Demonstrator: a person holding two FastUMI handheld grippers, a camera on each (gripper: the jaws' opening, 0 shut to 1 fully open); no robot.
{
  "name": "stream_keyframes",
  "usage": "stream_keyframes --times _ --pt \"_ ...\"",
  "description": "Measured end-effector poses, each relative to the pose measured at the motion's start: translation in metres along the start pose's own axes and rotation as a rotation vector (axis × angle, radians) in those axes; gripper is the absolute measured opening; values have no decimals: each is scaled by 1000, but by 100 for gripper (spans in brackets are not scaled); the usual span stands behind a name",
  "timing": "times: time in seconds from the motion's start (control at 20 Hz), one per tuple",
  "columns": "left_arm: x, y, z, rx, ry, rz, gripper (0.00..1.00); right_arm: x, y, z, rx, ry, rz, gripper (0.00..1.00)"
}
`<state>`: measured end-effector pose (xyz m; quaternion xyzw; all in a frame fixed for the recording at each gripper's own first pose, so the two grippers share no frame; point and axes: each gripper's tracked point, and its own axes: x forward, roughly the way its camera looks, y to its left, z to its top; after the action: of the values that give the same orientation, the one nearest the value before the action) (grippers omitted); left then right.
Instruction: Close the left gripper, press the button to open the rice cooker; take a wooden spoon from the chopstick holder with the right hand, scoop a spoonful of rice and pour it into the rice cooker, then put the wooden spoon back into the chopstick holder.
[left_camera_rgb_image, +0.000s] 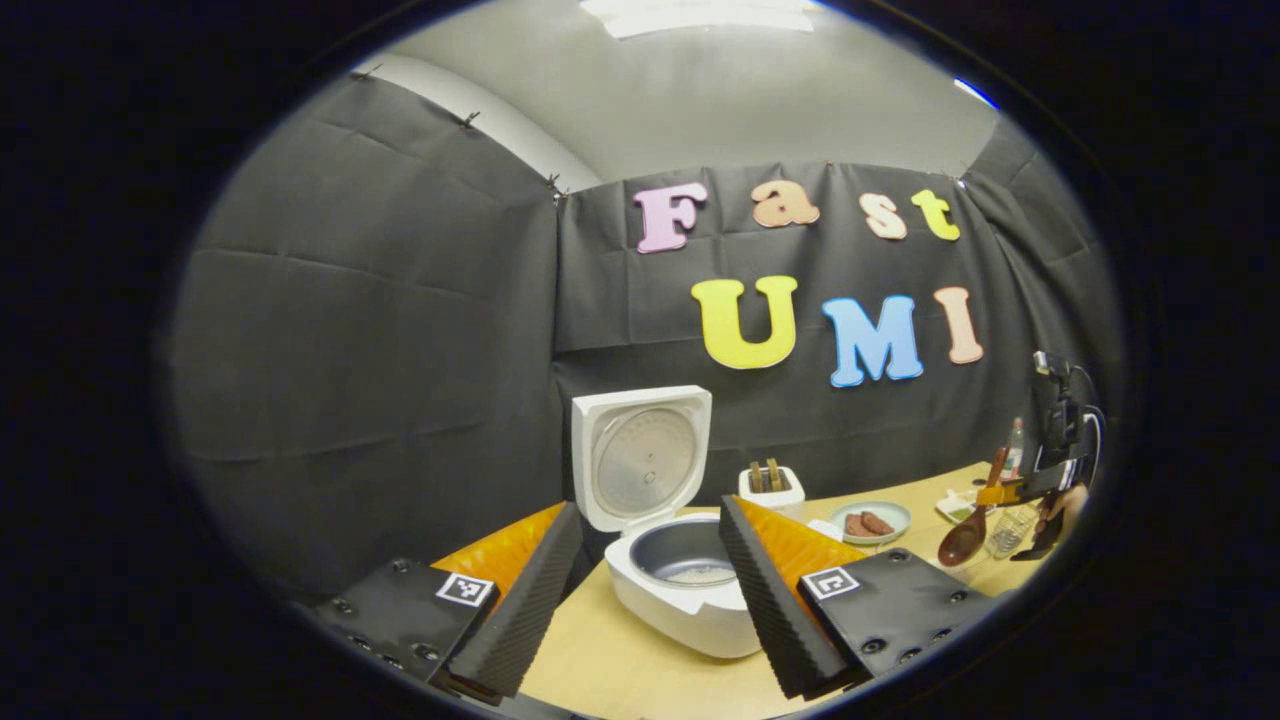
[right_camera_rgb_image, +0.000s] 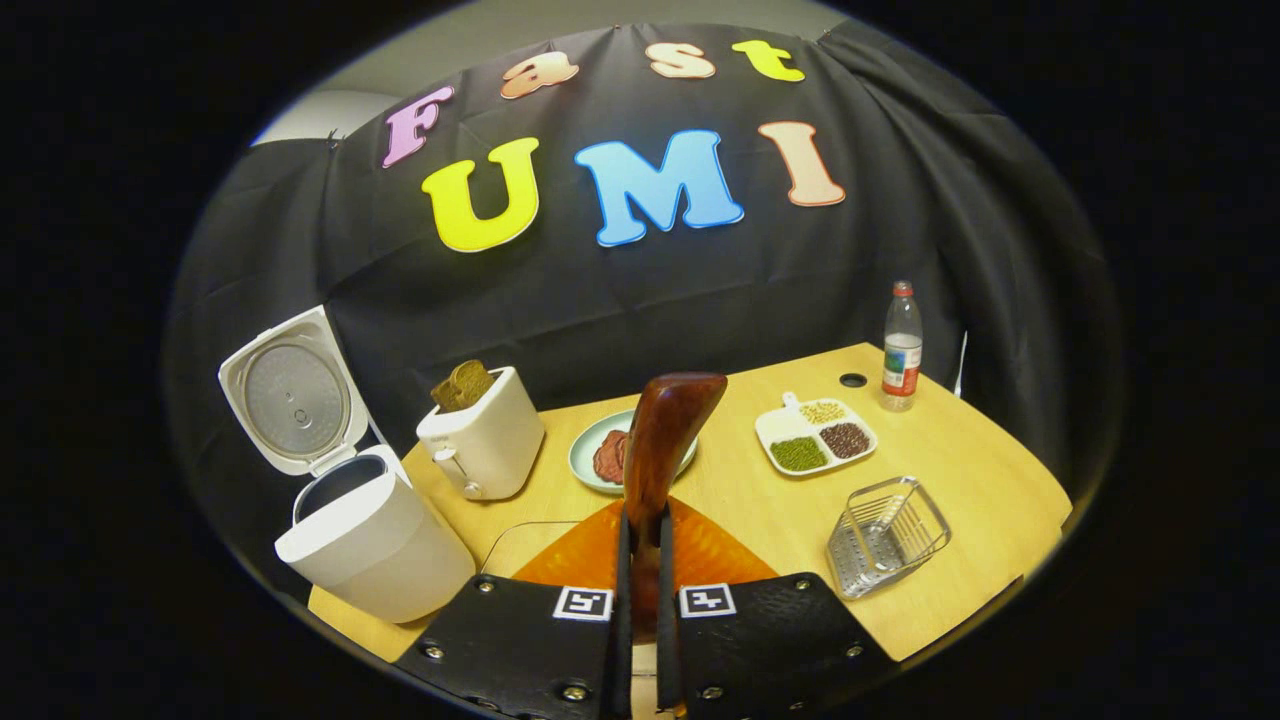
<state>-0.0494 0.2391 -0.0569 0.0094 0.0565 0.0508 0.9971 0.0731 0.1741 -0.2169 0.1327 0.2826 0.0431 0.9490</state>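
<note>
Gripping wooden spoon (right_camera_rgb_image: 662, 440) between jaws

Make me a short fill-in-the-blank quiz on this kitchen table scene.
1. The rice cooker lid is ____.
2. The right gripper is shut on the wooden ____.
3. The toaster holds slices of ____.
4. The left gripper is ____.

Missing words: open; spoon; bread; open

The booth is lit evenly from a bright ceiling panel (left_camera_rgb_image: 700, 14) overhead, soft shadows are cast on the table (right_camera_rgb_image: 960, 470), a mild sheen is seen on the rice cooker (left_camera_rgb_image: 680, 580), and straight lines are bent by fisheye distortion toward the slightly blurred rims.
</note>
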Motion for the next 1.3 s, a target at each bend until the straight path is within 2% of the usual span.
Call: stream_keyframes --times 0.1,0.15,0.2,0.25,0.3,0.6,0.75,0.8,0.85,0.95,1.1,1.3 --pt "-1 9 -2 6 5 7 96 6 8 -13 -2 21 2 10" --pt "0 13 -5 10 10 11 100 10 12 -19 -1 31 3 10" --pt "1 16 -7 13 15 14 96 13 16 -24 -2 38 6 10" --pt "1 20 -9 15 18 19 100 16 21 -30 -3 46 8 10" --pt "2 23 -9 14 20 22 96 19 24 -34 -5 53 9 10" --pt "6 30 -11 12 21 26 96 25 36 -55 -38 83 9 10" --pt "9 27 -13 -2 29 20 96 22 49 -59 -26 95 38 10" --pt "10 26 -14 -6 29 19 100 21 54 -59 -14 99 49 10" --pt "10 24 -16 -10 29 16 96 20 58 -61 -1 106 61 10" --pt "10 22 -15 -12 27 11 96 18 67 -63 24 121 85 10" --pt "7 21 -13 -13 21 10 96 16 71 -64 127 147 117 10" --pt "3 21 -9 -13 15 17 98 20 47 -68 382 200 108 10"
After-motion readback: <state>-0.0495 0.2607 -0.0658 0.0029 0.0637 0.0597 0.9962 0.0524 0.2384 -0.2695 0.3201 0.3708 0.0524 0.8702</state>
